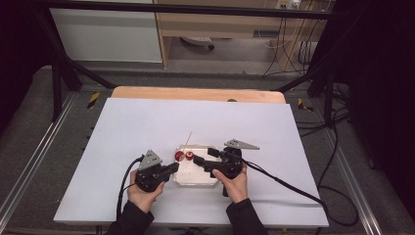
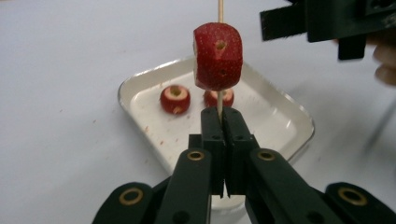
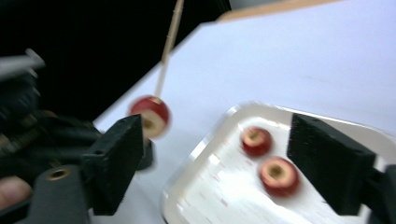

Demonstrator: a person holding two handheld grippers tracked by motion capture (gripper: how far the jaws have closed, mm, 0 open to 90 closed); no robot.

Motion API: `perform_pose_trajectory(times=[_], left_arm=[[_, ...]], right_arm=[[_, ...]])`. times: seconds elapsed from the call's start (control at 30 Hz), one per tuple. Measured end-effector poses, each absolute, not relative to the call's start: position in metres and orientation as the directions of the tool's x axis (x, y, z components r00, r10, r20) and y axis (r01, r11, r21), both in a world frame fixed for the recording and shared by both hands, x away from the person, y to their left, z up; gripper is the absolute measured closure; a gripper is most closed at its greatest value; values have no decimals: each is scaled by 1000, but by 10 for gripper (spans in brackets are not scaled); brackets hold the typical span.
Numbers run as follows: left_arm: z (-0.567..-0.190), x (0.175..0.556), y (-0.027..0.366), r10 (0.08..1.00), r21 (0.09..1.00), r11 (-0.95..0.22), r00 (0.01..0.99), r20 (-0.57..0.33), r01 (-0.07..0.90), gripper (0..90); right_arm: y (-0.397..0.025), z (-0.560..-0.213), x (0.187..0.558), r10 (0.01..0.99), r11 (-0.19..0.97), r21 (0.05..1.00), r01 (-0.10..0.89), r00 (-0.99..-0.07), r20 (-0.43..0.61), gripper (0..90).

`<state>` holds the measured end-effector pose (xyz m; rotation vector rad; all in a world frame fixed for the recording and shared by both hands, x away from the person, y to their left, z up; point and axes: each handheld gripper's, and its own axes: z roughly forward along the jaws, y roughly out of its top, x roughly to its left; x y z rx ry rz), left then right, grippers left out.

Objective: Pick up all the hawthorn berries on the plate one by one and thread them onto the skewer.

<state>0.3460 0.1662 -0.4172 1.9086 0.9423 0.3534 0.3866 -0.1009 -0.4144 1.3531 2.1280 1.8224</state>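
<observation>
Over tray, left gripper clamps skewer.

Both grippers are black: the left gripper and right gripper each carry a grey three-cornered plate, brass-ringed screw holes and a trailing black cable. The person wears dark sleeves.

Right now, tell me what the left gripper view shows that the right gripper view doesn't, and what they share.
Left gripper view alone: the left gripper with jaws shut on the skewer, just below the speared fruit piece, which has holes in its side.

Right gripper view alone: the right gripper with jaws wide apart, framing two fruit pieces.

Shared: the white tray, the fruit in it, the skewered piece.
</observation>
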Motion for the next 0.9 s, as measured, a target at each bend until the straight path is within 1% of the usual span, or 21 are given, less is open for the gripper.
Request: perform_pose_trajectory(times=[0.13,0.3,0.43,0.6,0.7,0.9], left_arm=[[-419,341,179,731,831,-307,674,-108,465,886],[-423,337,194,727,814,-338,681,-93,472,886],[-426,335,204,724,803,-347,683,-99,484,886],[-429,334,210,720,797,-352,686,-104,491,885],[-430,333,211,716,790,-367,691,-97,491,885],[-435,333,212,707,783,-387,702,-88,488,885]], right_arm=[[-108,-412,389,658,63,820,569,-642,394,138],[-113,-406,396,686,212,788,578,-662,301,117],[-110,-400,405,676,352,739,574,-702,223,116],[-99,-392,418,638,503,651,568,-753,164,120],[-91,-388,424,626,556,607,568,-767,144,136],[-72,-388,435,577,642,536,548,-806,131,218]])
